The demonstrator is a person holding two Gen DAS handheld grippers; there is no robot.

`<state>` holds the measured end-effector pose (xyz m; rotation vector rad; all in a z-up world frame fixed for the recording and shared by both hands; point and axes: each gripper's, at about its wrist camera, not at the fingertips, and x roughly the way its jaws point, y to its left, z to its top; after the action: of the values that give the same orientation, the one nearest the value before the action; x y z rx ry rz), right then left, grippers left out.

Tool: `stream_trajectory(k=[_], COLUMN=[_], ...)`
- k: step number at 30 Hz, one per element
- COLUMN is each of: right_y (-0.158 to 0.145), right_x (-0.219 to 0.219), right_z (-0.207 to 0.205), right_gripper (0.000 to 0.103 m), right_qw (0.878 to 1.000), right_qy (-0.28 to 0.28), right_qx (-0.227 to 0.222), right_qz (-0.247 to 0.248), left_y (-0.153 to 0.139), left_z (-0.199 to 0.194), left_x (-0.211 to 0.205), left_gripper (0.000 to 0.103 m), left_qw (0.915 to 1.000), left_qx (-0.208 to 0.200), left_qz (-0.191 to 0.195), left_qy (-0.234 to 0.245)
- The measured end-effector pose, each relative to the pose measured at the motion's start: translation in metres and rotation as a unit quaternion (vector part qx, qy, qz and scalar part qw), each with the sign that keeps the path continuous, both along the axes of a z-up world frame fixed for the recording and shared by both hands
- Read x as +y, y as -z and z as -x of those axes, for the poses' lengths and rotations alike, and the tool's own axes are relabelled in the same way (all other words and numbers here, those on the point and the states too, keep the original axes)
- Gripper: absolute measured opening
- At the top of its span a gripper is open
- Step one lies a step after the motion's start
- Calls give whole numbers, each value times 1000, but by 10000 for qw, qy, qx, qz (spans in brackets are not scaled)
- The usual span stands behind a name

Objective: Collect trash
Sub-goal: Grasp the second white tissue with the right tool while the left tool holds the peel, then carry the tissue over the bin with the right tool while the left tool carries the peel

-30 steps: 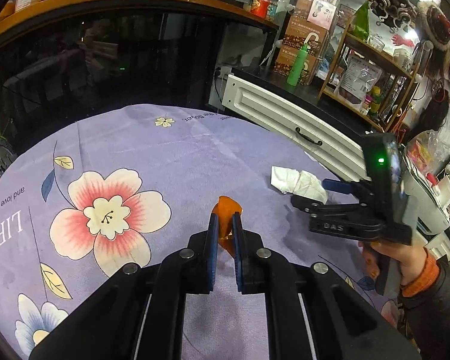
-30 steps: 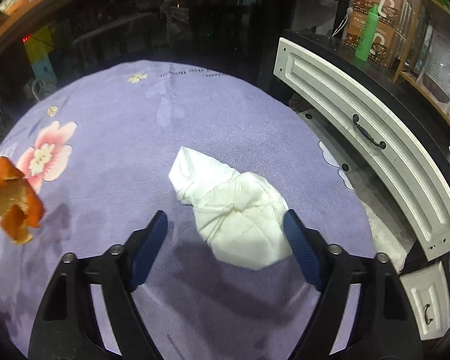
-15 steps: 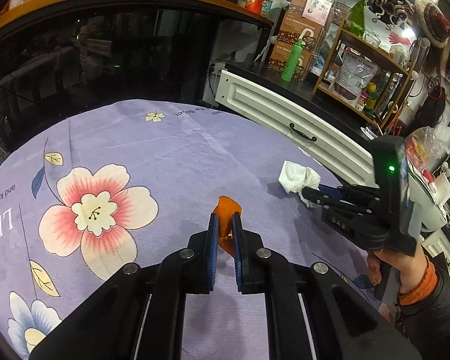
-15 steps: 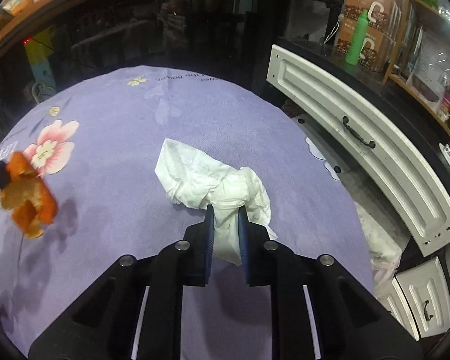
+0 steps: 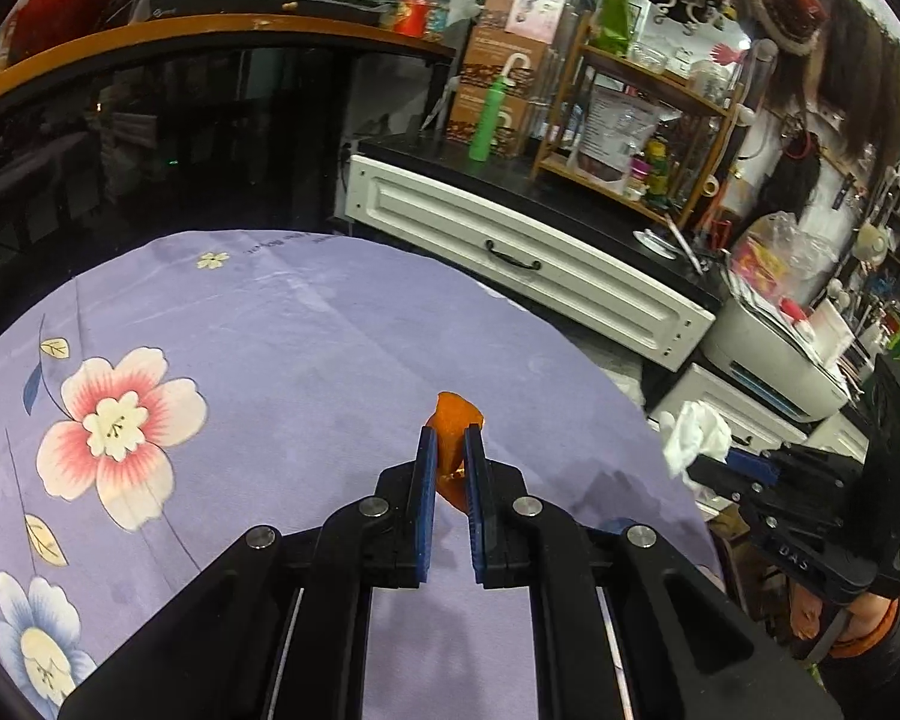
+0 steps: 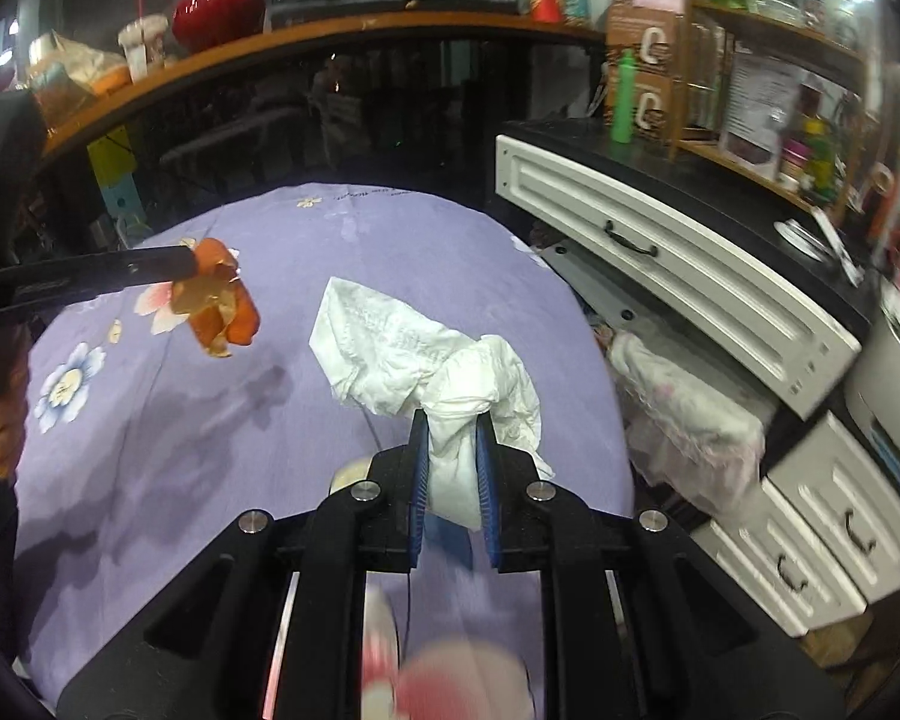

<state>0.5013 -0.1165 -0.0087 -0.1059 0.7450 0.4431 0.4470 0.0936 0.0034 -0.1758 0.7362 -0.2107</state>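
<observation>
Now both claws are carrying trash above the purple floral worktop (image 5: 282, 348): the left claw (image 5: 450, 450) is pinching an orange peel (image 5: 453, 420), and the right claw (image 6: 450, 456), whose jaws have just been closing, is clamping a crumpled white tissue (image 6: 402, 354). Keeping both grips firm matters, since the tissue is hanging loose. White drawers (image 6: 678, 264) are crowding the right side; no bin is visible.

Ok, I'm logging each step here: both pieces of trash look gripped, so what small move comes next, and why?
Probably carry both away from the table toward wherever the trash goes; no bin is in view. The left hand-held gripper is shut on the orange peel, the right hand-held gripper on the crumpled tissue, both clear of the cloth.
</observation>
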Motion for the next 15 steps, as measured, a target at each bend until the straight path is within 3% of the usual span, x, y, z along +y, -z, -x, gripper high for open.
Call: stream_trajectory(k=[7, 15], right_y=[1, 11], right_x=[-50, -107], right_z=[67, 143], right_gripper=[16, 16], right_qw=[9990, 9960], right_qy=[334, 813], right_qx=[-127, -305], right_qz=[-264, -202], left_y=[-13, -4], left_z=[46, 97], left_x=[-47, -120], left_gripper=[10, 9], left_qw=[9994, 9960], left_qx=[-118, -70], left_qz=[-85, 32], left_qy=[314, 895])
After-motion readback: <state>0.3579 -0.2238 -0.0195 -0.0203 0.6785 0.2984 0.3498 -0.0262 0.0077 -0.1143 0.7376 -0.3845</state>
